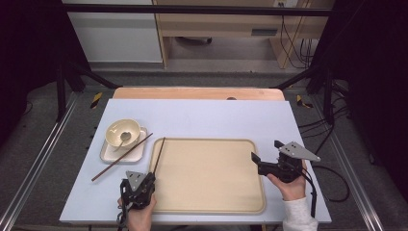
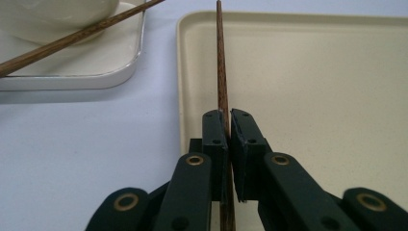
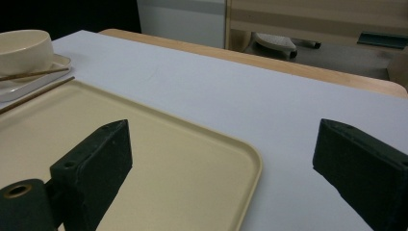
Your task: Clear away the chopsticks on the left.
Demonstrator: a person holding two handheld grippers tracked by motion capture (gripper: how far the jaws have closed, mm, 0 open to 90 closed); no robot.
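A dark wooden chopstick is clamped between the jaws of the left gripper, which press on it from both sides. From the jaws it runs straight ahead, its far end reaching past the near-left corner of the beige tray; below the jaws its near end passes back between the gripper's arms. In the high view the same chopstick slants up and away from the left gripper along the tray's left rim.

Ahead and to the left of those jaws, a second chopstick lies across a white square plate, well apart from the held one. In the high view it slopes from the plate down onto the pale blue worktop. A cream bowl stands on that plate with a spoon in it.

The right gripper is held over the tray's right edge, its jaws standing wide apart with nothing between them. In the right gripper view the tray's far-right corner lies between and just ahead of the jaws, and the bowl and both chopsticks sit far off to the left of them. A hand grips each tool from below.
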